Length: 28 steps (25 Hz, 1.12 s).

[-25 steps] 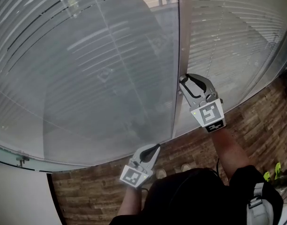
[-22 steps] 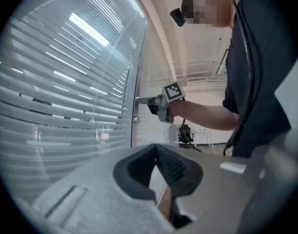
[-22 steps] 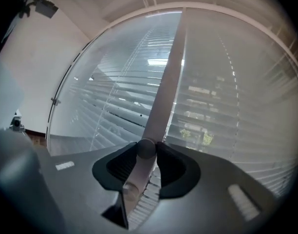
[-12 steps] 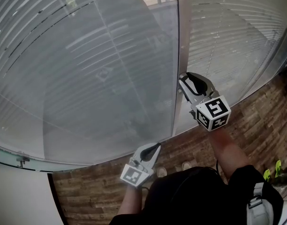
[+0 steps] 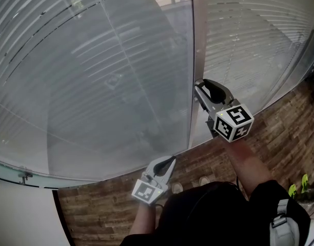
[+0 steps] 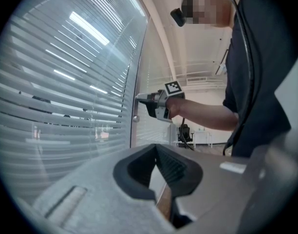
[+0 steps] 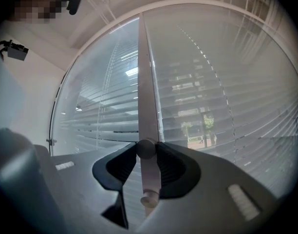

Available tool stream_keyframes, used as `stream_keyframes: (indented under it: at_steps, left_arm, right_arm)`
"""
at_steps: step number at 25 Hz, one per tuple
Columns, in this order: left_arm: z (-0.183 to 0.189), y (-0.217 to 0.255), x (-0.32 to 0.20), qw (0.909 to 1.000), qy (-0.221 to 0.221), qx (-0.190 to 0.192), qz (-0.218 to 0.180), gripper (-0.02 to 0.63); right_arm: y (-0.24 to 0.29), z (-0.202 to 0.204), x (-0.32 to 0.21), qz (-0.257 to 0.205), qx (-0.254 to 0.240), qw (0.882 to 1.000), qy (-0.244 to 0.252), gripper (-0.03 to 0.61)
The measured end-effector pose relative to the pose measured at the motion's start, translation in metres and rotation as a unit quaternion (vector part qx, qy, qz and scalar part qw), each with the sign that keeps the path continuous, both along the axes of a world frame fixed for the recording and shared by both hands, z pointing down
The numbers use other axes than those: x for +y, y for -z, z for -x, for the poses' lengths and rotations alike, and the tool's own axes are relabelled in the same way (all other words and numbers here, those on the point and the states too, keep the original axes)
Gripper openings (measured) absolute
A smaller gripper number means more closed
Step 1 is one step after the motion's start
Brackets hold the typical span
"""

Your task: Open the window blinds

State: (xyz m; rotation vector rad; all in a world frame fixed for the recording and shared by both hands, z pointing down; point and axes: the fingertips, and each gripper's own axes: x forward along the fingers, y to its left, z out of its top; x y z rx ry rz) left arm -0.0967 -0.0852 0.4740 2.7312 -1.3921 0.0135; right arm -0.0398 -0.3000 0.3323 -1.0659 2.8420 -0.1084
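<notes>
Right gripper view: I read the right gripper as clamped on the round knob of the vertical frame post, 1 dark pad pressing on each side of it. A 2nd, smaller knob sits on the same post just below, outside the grip. The window blinds hang lowered behind the glass on both sides of the post, slats level. Trees and a building show through the gaps in the pane right of the post. Head view: the right gripper reaches level to the post, its marker cube turned with 1 corner toward the camera. The left gripper hangs low and nearer the body, over the wood floor, well apart from the post and touching nothing. Left gripper view: its 2 jaws meet at the tips, clenched on nothing; only floor shows in the slit behind them.
</notes>
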Motion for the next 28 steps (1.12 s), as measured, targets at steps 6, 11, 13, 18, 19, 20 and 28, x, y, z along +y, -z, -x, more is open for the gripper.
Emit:
stream_keyframes:
  at_steps: [6,11,13,18,19,20,28]
  left_arm:
    - [-0.0015,-0.0004,0.0001,1.0,-0.001,-0.001,0.0,0.005]
    - [-0.0023,-0.0005,0.0005,1.0,0.001,0.0,0.002,0.005]
    - [-0.0024,-0.0005,0.0011,1.0,0.003,0.001,0.006,0.005]
    - [0.0002,-0.0013,0.0006,0.9999,0.007,0.0,0.008,0.005]
    - [-0.0003,-0.0021,0.0005,0.9999,0.006,0.0,0.009,0.005]
    - [-0.0012,-0.0033,0.0006,0.9999,0.005,-0.001,0.01,0.005]
    - [-0.0029,-0.0042,0.0012,0.9999,0.003,0.002,0.01,0.005]
  right_arm:
    - [0.0013,-0.001,-0.0004,0.032,-0.049,0.998,0.0,0.135]
    - [0.0012,-0.0009,-0.0004,0.032,-0.055,0.998,-0.001,0.135]
    - [0.001,-0.0014,-0.0004,0.031,-0.053,0.998,-0.001,0.135]
    - [0.0011,-0.0006,-0.0012,0.03,-0.055,0.998,-0.001,0.135]
    - [0.001,-0.0005,-0.0012,0.03,-0.056,0.998,-0.001,0.135]
    - [0.0008,-0.0006,-0.0012,0.03,-0.056,0.998,-0.001,0.135]
    - [0.0013,-0.0011,-0.0007,0.038,-0.063,0.997,0.002,0.135]
